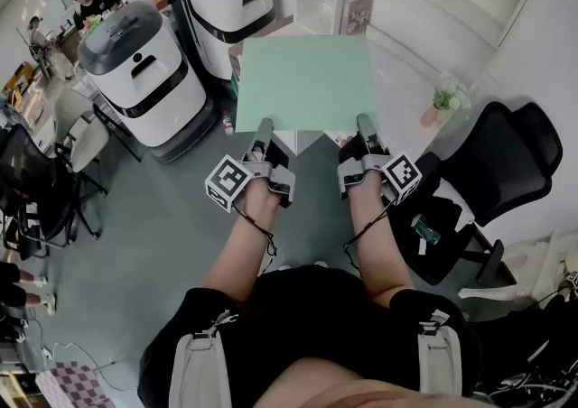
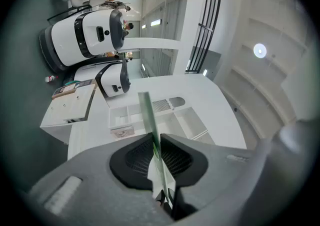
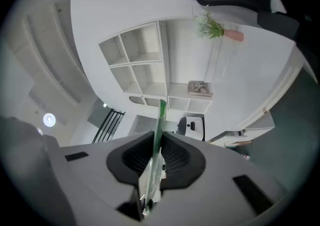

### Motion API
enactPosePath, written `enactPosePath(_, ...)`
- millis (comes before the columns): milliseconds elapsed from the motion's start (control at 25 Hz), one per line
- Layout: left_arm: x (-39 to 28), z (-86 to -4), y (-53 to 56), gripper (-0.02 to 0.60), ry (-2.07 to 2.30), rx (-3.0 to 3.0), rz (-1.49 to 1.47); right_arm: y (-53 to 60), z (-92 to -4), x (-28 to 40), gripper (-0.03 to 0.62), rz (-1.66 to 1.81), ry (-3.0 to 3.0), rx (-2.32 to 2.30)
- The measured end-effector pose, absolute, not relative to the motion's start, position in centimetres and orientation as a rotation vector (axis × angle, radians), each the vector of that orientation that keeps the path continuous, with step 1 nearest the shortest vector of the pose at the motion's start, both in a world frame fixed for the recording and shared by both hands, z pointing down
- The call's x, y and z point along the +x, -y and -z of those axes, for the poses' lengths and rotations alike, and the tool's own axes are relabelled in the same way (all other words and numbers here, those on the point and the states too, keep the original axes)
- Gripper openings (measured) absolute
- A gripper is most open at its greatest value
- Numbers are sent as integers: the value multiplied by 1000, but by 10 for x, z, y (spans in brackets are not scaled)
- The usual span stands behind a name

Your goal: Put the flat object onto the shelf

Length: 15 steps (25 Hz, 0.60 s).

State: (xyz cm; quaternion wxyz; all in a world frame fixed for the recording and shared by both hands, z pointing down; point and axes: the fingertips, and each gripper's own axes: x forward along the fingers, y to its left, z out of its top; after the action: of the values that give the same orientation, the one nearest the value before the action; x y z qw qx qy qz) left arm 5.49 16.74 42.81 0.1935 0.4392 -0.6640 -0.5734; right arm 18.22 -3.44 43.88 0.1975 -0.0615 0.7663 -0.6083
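Observation:
A flat pale-green board [image 1: 304, 81] is held level in front of me, its near edge gripped at two spots. My left gripper [image 1: 263, 132] is shut on the board's near-left edge, and my right gripper [image 1: 364, 126] is shut on the near-right edge. In the left gripper view the board [image 2: 150, 120] shows edge-on between the black pads [image 2: 134, 162]. The right gripper view shows the same thin green edge [image 3: 160, 120] clamped between its pads [image 3: 175, 157]. A white cubby shelf [image 3: 145, 65] stands ahead, with a picture book [image 3: 200, 88] in one compartment.
Two white wheeled machines [image 1: 135, 72] stand to the left on the grey floor. A black office chair [image 1: 492, 162] is at the right, next to a pink vase with flowers [image 1: 444, 99]. People sit at desks far left. A low white cabinet [image 2: 70, 112] lies beyond the board.

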Motion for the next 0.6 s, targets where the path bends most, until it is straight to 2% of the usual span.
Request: enactPosePath(600, 84, -426, -220, 46, 1888, 1195, 1628, -12, -441, 204, 55, 1767, -2143, -161)
